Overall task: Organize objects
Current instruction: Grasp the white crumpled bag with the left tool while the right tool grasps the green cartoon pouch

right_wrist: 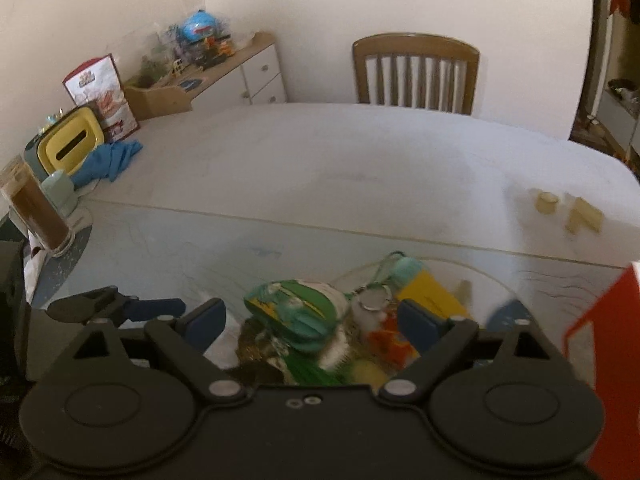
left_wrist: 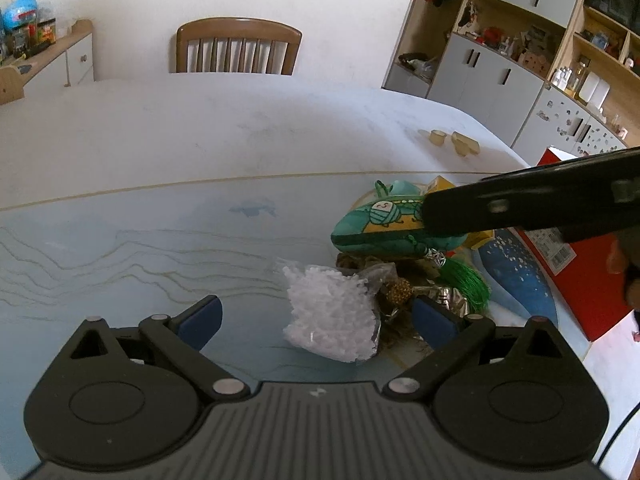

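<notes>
A heap of small things lies on the glass-topped table [left_wrist: 160,240]. In the left wrist view a clear bag of white bits [left_wrist: 332,312] sits between the blue fingers of my left gripper [left_wrist: 316,320], which is open and not touching it. Behind the bag lie a green plush pouch [left_wrist: 376,224], a green tassel [left_wrist: 464,280] and a gold ball [left_wrist: 396,292]. The black casing [left_wrist: 520,208] of the right gripper hangs over the pouch. In the blurred right wrist view my right gripper [right_wrist: 312,320] is open with the pouch [right_wrist: 296,312] between its fingers, with gaps on both sides.
A yellow box [right_wrist: 428,292] and a red box [right_wrist: 612,340] stand right of the heap. Small beige cups [right_wrist: 548,202] sit at the far right. At the left are a jar [right_wrist: 36,208], a yellow tissue box [right_wrist: 72,144] and a blue cloth [right_wrist: 108,160]. A chair [right_wrist: 416,72] stands behind the table.
</notes>
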A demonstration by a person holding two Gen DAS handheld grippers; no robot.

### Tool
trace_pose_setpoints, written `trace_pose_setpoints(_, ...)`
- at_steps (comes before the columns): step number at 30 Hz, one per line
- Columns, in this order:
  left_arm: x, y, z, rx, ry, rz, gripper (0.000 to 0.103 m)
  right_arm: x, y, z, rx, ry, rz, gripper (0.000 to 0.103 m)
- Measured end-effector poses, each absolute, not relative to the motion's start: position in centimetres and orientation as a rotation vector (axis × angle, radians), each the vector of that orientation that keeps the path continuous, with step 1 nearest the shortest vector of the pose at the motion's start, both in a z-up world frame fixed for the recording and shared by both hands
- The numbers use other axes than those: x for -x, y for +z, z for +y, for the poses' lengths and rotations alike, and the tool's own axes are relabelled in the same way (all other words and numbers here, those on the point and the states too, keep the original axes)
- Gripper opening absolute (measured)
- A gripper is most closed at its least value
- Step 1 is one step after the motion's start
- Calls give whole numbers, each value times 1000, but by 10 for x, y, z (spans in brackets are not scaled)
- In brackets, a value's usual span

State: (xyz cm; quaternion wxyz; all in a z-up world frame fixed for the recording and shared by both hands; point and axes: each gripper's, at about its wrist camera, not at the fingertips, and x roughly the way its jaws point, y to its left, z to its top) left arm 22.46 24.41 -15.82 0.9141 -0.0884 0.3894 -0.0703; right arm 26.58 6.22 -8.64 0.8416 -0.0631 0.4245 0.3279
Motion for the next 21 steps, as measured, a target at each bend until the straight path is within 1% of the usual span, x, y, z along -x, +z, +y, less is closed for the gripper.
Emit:
trace_pose_setpoints(1,-225,-158,244,186,-147,803,99,-269,-90,65,133,690,912,85)
trace_pose_setpoints(2,-225,-158,245,192,-152,805,98,-273,-93,68,131,685,926,85)
trace_pose_setpoints(5,-223,-158,245,209,-165,804,90,-279,-101,70,106,674,968,83)
trace_pose_setpoints(7,-223,-157,245,220,-164,803,87,-281,-105,71,94,674,982,81)
trace_pose_setpoints(9,-222,-156,246,232,-164,799,79,-281,-107,72,91,676,986,81)
trace_pose_setpoints(10,-222,-155,246,240,-169,799,74,-281,-107,73,89,678,987,79)
trace_pose_setpoints(12,-223,-155,248,251,-178,806,69,-281,-108,73,87,679,991,75)
trace_pose_setpoints(14,-224,-155,249,269,-186,811,55,-282,-109,74,81,678,996,64)
trace_pose_setpoints(15,-225,-155,250,278,-184,815,52,-281,-109,76,81,675,997,61)
trace_pose_setpoints(16,-226,-155,251,285,-182,820,45,-281,-108,75,81,672,994,57)
trace_pose_setpoints(17,-226,-156,253,295,-182,825,44,-281,-107,74,79,670,988,52)
trace_pose_setpoints(21,-223,-157,259,312,-170,831,39,-280,-104,71,70,669,966,46)
